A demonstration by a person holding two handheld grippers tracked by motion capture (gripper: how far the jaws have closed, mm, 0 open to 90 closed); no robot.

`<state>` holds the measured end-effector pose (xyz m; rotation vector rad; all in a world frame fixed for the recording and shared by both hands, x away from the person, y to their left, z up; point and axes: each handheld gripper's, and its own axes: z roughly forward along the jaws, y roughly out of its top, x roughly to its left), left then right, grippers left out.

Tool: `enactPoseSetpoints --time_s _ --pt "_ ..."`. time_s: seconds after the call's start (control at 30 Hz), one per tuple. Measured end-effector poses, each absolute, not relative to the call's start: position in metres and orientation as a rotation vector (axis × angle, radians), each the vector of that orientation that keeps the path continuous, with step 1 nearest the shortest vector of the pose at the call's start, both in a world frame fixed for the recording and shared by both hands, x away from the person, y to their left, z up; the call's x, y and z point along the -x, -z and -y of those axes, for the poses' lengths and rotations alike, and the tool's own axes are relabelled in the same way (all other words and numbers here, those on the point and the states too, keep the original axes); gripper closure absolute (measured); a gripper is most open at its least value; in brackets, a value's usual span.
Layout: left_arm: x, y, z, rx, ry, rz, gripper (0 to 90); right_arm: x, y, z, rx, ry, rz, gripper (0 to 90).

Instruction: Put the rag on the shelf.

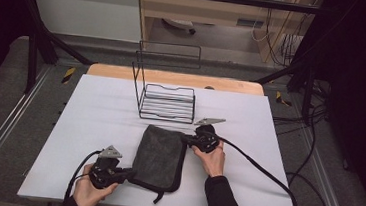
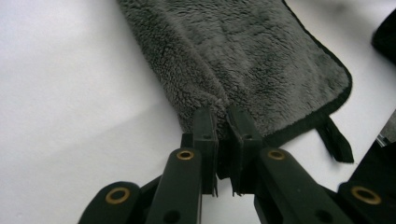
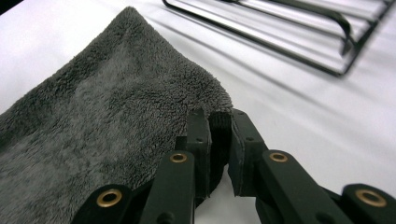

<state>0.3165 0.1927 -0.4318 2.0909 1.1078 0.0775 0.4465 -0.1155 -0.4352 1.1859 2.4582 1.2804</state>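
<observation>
1. Right now the left gripper (image 1: 127, 173) is clamping its jaws on the near-left edge of the grey towel (image 1: 160, 156), at about seven o'clock on the table (image 1: 93, 125); in the left gripper view the pads are pinching the plush edge of the towel (image 2: 243, 60) between them.
2. Likewise, the right gripper (image 1: 188, 139) is biting the towel's far-right corner, at roughly one o'clock of the cloth, jaws nearly together with the fabric (image 3: 93, 130) squeezed between them.
3. The towel is lying near the table's middle, slightly toward the person, folded into a tall rounded rectangle; it is looking thick and fleecy, dark grey, with a black sewn binding and a small black hanging loop (image 2: 337, 140) sticking out at its near corner.
4. The table is showing a smooth, matte white top.
5. A black wire rack (image 1: 167, 103) is standing at twelve o'clock of the towel, near but apart from it, with thin parallel bars and a tall upright frame.
6. Black cables are trailing from both grippers toward the table's edges, clear of the towel.
</observation>
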Motion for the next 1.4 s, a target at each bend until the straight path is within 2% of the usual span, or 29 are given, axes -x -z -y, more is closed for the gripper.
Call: enactPoseSetpoints --time_s 0.37,0.53,0.6,0.63,0.67,0.8,1.0,1.2,1.4 --pt "-0.312 0.435 -0.191 -2.109 -0.099 -1.073 81.7 -0.453 0.449 0.101 -1.094 -1.284 -2.437 76.5" --pt "-0.314 0.433 -0.195 -2.124 -0.109 -1.043 76.0 -0.446 0.442 0.104 -1.022 -1.264 -2.383 57.8" --pt "-0.317 0.432 -0.198 -2.141 -0.106 -1.011 71.9 -0.441 0.434 0.108 -1.013 -1.289 -2.371 51.5" --pt "-0.318 0.431 -0.200 -2.142 -0.105 -1.003 66.4 -0.436 0.427 0.114 -1.020 -1.326 -2.361 43.1" --pt "-0.319 0.431 -0.202 -2.138 -0.109 -1.000 66.4 -0.436 0.427 0.114 -1.020 -1.326 -2.361 43.1" --pt "-0.323 0.426 -0.210 -2.136 -0.160 -0.973 52.9 -0.426 0.418 0.128 -1.028 -1.304 -2.360 27.2" --pt "-0.333 0.425 -0.218 -2.135 -0.176 -0.967 35.2 -0.411 0.417 0.150 -1.087 -1.336 -2.354 12.4" --pt "-0.345 0.428 -0.222 -2.157 -0.183 -0.979 21.3 -0.399 0.422 0.167 -1.106 -1.329 -2.385 3.7" --pt "-0.356 0.423 -0.224 -2.166 -0.186 -0.993 8.7 -0.389 0.429 0.181 -1.144 -1.319 -2.382 1.3"
